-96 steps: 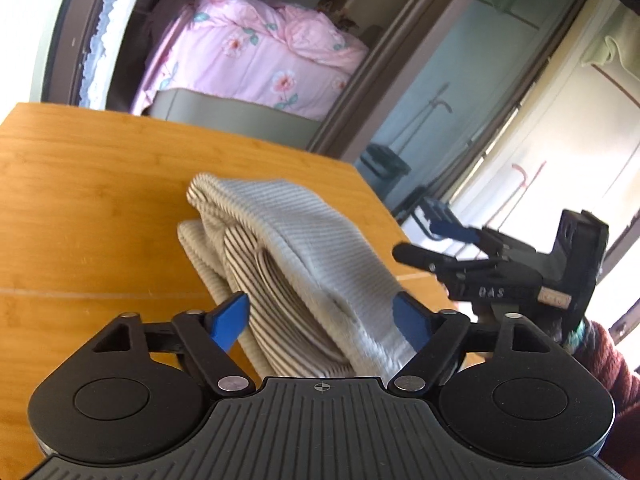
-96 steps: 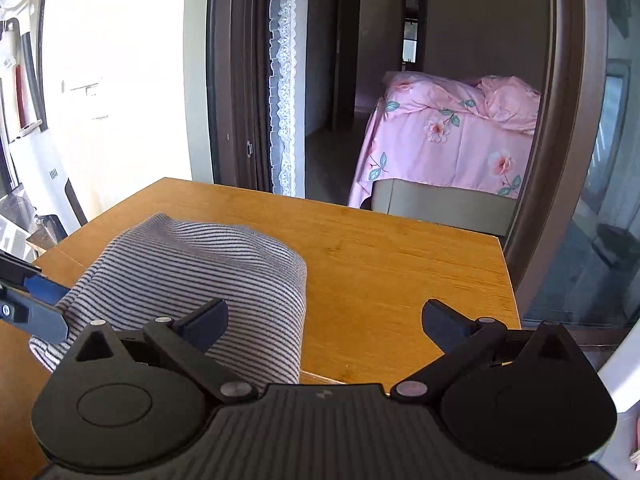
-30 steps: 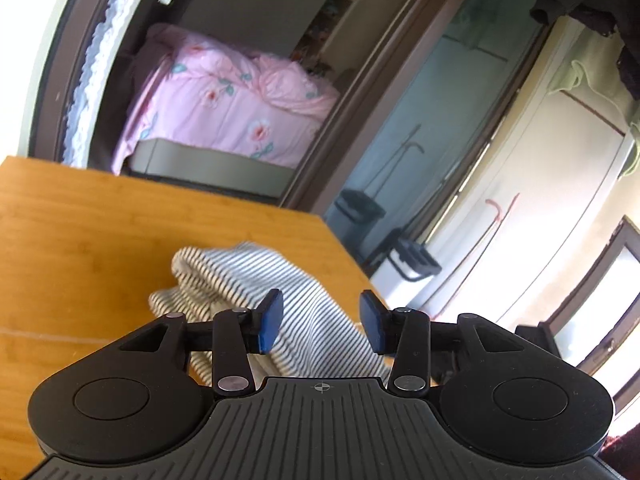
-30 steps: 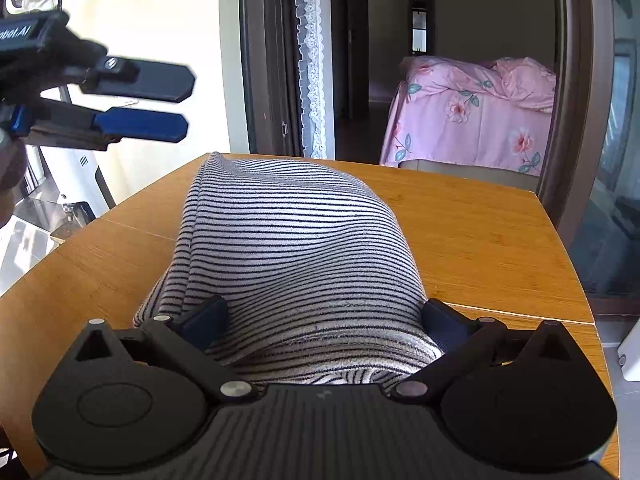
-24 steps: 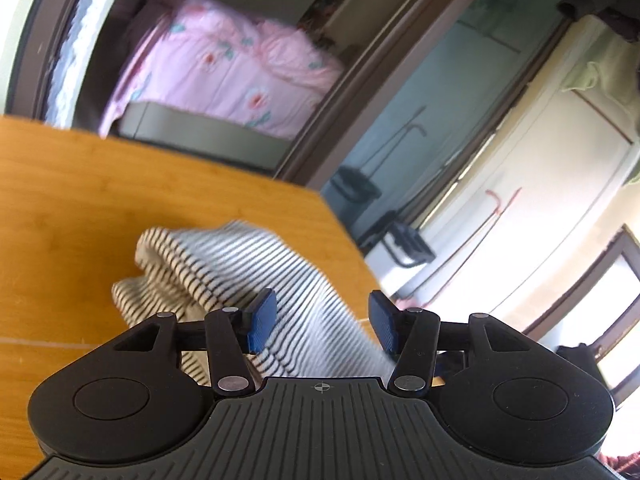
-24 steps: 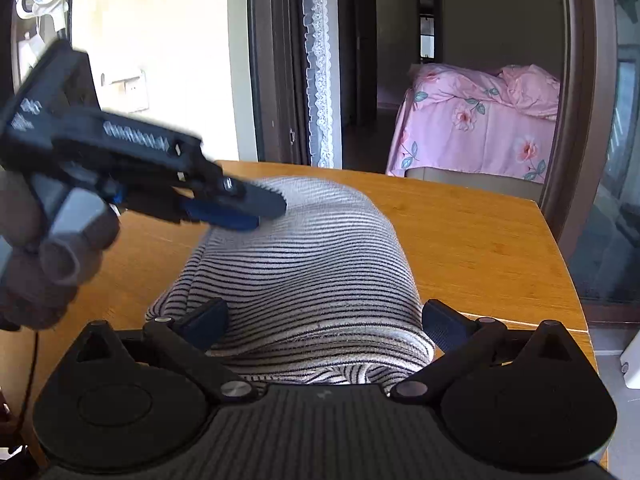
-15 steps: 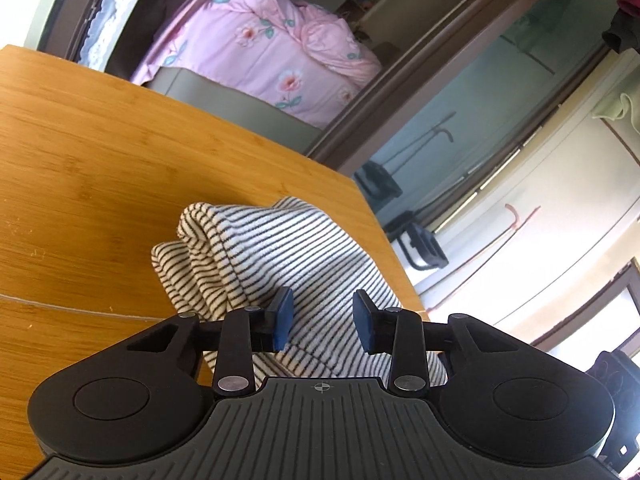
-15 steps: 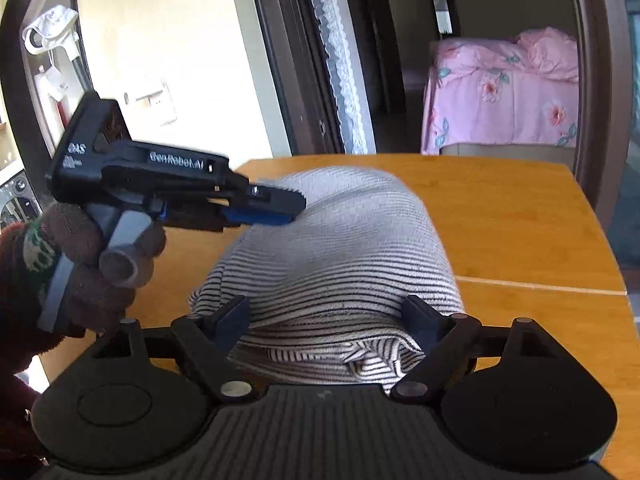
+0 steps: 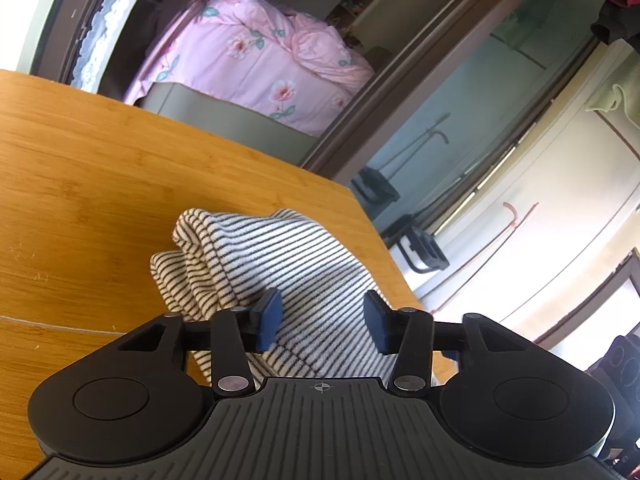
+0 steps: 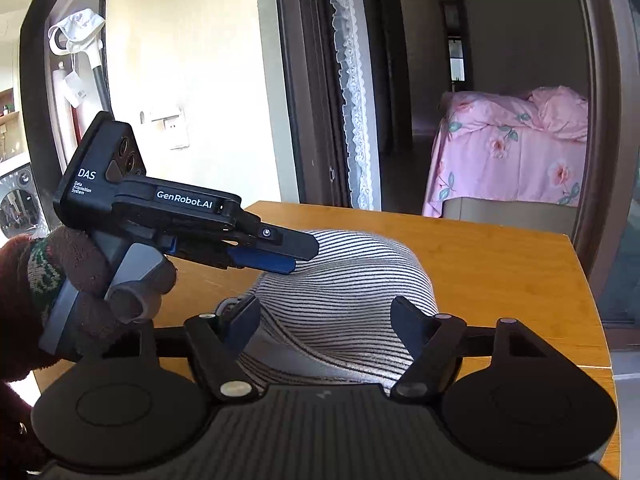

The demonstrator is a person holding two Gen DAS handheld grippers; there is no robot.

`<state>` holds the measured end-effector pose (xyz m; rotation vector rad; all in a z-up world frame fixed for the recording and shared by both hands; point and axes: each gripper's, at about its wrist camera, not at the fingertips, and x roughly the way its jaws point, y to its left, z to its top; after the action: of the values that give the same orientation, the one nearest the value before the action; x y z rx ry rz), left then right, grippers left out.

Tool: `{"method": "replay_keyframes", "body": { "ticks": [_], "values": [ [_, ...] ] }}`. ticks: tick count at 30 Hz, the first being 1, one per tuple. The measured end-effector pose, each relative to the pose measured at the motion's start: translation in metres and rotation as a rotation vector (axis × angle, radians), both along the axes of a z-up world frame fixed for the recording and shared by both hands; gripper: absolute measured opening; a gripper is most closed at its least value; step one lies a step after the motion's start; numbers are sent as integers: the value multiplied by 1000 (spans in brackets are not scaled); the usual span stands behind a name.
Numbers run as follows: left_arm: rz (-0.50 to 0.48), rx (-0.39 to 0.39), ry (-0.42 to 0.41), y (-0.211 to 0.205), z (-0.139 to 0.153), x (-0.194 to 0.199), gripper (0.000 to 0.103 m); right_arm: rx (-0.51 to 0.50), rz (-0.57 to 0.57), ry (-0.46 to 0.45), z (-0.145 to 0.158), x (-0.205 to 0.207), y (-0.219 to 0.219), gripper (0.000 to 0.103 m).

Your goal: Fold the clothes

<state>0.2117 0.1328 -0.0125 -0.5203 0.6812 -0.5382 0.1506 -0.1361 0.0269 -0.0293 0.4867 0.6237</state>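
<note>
A folded black-and-white striped garment (image 9: 300, 256) (image 10: 352, 280) lies bunched on the wooden table (image 9: 80, 200) (image 10: 500, 264). My left gripper (image 9: 322, 320) hovers just over its near part. The jaws are opening, with cloth below and between the blue pads, and they do not pinch it. In the right wrist view the left gripper (image 10: 298, 256) reaches in from the left, over the garment's left shoulder. My right gripper (image 10: 326, 320) straddles the garment's near end. Its jaws are closing and cloth fills the gap between them.
A gloved hand (image 10: 80, 276) holds the left gripper. The table's right edge (image 9: 384, 240) runs close beside the garment. Past the far edge is a doorway, with a bed under a pink floral cover (image 9: 248, 56) (image 10: 508, 152). A dark stool (image 9: 420, 248) stands on the floor at the right.
The left gripper came down from high on the left to just above the garment; its jaws narrowed, then widened. The right jaws narrowed around the garment's near end.
</note>
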Motion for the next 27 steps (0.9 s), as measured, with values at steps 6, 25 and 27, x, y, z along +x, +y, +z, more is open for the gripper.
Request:
{"method": "replay_keyframes", "body": {
  "ticks": [6, 25, 27],
  "values": [
    [48, 90, -14, -2, 5, 10, 70, -104, 48, 21, -27, -1, 34, 77],
    [12, 116, 77, 8, 18, -33, 94, 149, -244, 24, -6, 33, -36, 103],
    [-14, 137, 94, 0, 14, -43, 91, 189, -288, 98, -18, 45, -40, 103]
  ]
}}
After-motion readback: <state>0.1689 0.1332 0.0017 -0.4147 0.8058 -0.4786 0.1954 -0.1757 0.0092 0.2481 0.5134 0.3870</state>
